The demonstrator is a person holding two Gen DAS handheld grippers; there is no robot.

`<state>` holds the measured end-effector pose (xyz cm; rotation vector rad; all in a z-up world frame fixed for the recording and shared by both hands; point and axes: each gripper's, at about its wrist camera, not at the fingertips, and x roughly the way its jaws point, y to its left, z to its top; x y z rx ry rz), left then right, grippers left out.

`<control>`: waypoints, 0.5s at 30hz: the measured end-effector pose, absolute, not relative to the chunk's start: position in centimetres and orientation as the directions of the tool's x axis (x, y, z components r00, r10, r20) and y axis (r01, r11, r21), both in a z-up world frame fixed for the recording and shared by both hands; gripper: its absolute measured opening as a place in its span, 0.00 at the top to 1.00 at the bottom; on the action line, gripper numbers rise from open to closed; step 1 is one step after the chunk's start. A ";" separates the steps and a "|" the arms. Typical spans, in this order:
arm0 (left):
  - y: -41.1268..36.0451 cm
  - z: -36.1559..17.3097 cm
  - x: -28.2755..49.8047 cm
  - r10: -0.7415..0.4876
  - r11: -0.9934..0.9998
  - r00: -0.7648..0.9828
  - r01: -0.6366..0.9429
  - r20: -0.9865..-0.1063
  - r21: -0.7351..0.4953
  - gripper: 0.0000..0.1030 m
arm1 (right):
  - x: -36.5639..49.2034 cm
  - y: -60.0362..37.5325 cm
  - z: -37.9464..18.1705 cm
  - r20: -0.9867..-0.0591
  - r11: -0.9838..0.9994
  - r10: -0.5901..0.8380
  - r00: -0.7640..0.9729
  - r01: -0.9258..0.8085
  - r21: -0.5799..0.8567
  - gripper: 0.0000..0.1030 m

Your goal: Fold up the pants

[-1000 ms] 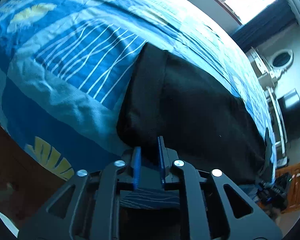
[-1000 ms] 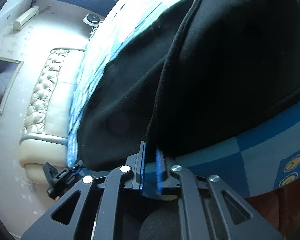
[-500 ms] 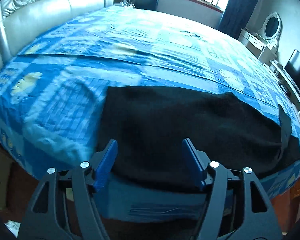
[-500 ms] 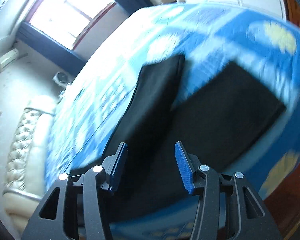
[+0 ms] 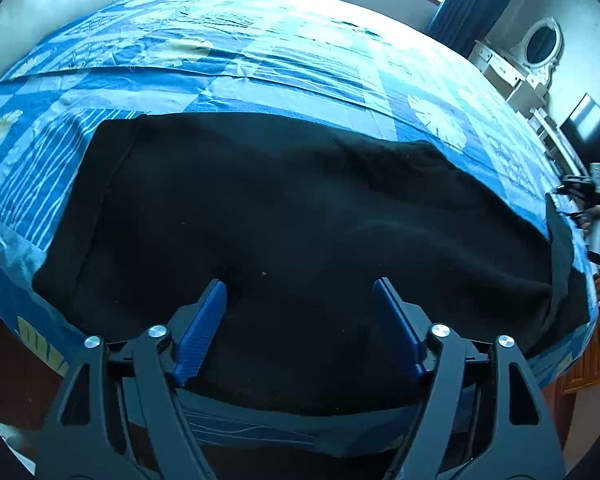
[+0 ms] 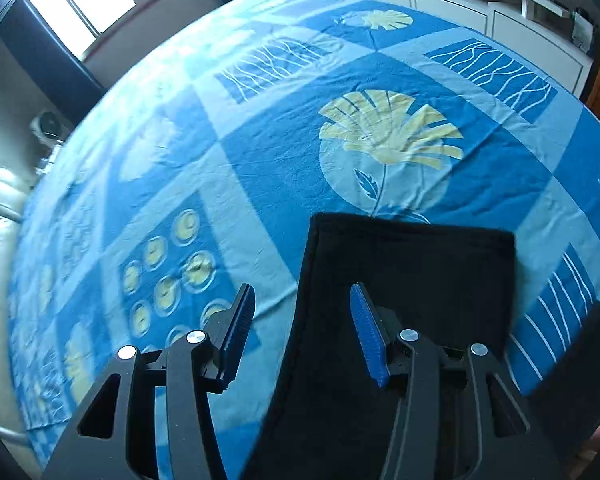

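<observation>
Black pants (image 5: 300, 216) laid flat across lower centre of frame, on blue bedspread (image 5: 284, 60). L gripper (image 5: 300, 292) spread wide above pants, nothing held. R gripper (image 6: 302, 300) likewise wide, empty, over pants' edge (image 6: 412, 280).

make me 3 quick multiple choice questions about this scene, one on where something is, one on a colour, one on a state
1. Where do the pants lie?
A. on the bedspread, near its front edge
B. on the floor
C. over the headboard

2. What colour are the pants?
A. white
B. black
C. red

3. How do the left gripper and right gripper stand?
A. both shut on cloth
B. one shut
C. both open, holding nothing

Answers:
1 A, black cloth is spread flat on the patterned cover by the bed's edge.
2 B, the cloth is plainly black in both views.
3 C, the blue pads stand wide apart in each view.
</observation>
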<state>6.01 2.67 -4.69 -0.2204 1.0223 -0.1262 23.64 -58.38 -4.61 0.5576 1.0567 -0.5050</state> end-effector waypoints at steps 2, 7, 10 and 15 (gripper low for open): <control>2.9 -4.7 6.0 -0.220 0.965 0.518 -0.006 -0.827 -0.261 0.22 | 24.7 -58.2 -6.0 -0.924 0.753 -0.161 0.346 0.648 0.111 0.51; 2.8 -5.0 6.0 -0.238 0.958 0.521 -0.011 -0.820 -0.286 0.19 | 24.8 -58.1 -6.7 -0.920 0.756 -0.211 0.330 0.651 0.060 0.73; 2.3 -5.0 5.9 -0.215 0.968 0.522 0.001 -0.826 -0.252 0.18 | 22.9 -59.6 -5.5 -0.898 0.740 -0.113 0.424 0.640 0.209 0.90; 2.1 -5.0 5.8 -0.200 0.973 0.522 0.003 -0.829 -0.232 0.18 | 16.7 -61.6 -0.8 -0.772 0.718 -0.030 0.634 0.551 0.425 0.91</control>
